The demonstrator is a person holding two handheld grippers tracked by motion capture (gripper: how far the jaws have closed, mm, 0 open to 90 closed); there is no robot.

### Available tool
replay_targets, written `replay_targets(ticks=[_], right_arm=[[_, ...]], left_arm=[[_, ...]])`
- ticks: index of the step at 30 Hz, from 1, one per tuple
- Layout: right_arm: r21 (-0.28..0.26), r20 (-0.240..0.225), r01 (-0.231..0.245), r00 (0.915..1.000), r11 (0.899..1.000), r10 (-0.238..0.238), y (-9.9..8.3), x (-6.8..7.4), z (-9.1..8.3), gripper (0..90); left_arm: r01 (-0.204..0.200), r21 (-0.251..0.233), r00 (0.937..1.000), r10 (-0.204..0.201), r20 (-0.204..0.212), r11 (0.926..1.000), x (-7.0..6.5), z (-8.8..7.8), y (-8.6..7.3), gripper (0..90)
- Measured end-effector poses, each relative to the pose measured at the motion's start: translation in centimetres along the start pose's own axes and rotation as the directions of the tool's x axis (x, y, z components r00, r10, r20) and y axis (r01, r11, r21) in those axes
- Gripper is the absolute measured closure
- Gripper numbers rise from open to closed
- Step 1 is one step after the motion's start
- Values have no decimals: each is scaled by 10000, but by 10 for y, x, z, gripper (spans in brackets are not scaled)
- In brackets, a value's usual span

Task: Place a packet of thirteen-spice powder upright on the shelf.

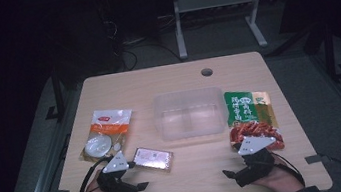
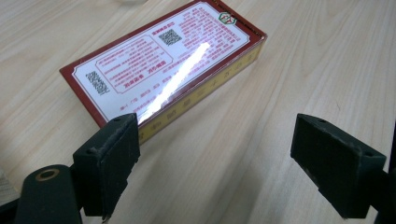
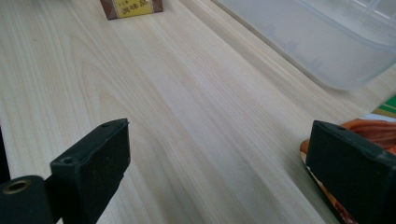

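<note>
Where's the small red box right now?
High view: the small red box lies flat on the table, front-left, between the left tongs and the clear tub.

High view overhead; tongs views low, share box (image 2: 163,70).

Bare wood is left open across the light wooden table's (image 1: 189,174) near edge. Passage ahead is blocked by a flat red-bordered printed box (image 1: 153,158), a clear plastic tub (image 1: 190,113) and a green-and-red snack packet (image 1: 252,117).
</note>
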State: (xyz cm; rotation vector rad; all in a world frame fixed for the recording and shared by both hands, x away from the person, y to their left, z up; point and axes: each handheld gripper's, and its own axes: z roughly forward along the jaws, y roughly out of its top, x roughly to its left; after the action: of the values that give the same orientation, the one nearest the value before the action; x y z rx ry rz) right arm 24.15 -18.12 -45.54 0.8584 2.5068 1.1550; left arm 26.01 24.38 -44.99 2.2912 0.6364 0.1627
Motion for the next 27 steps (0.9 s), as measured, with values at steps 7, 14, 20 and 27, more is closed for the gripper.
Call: replay_targets(ticks=[7, 14, 20, 27], right_arm=[[71, 8, 35, 10000, 10000, -35, -2, -1, 1, 61], [79, -220, 226, 9995, 9997, -224, 1, 3, 3, 62], [8, -283, 249, 9993, 9997, -248, 3, 6, 3, 61], [-89, -187, 260, 9995, 9996, -261, 10, 5, 7, 79]], left_arm=[[278, -86, 9996, -277, 78, 9996, 3, -1, 4, 210], [670, -463, 9977, -672, -11, 9967, 9, -11, 7, 364], [644, -324, 9979, -643, 69, 9974, 9, -12, 7, 488], [697, -98, 9976, -697, -28, 9975, 10, -12, 13, 825]])
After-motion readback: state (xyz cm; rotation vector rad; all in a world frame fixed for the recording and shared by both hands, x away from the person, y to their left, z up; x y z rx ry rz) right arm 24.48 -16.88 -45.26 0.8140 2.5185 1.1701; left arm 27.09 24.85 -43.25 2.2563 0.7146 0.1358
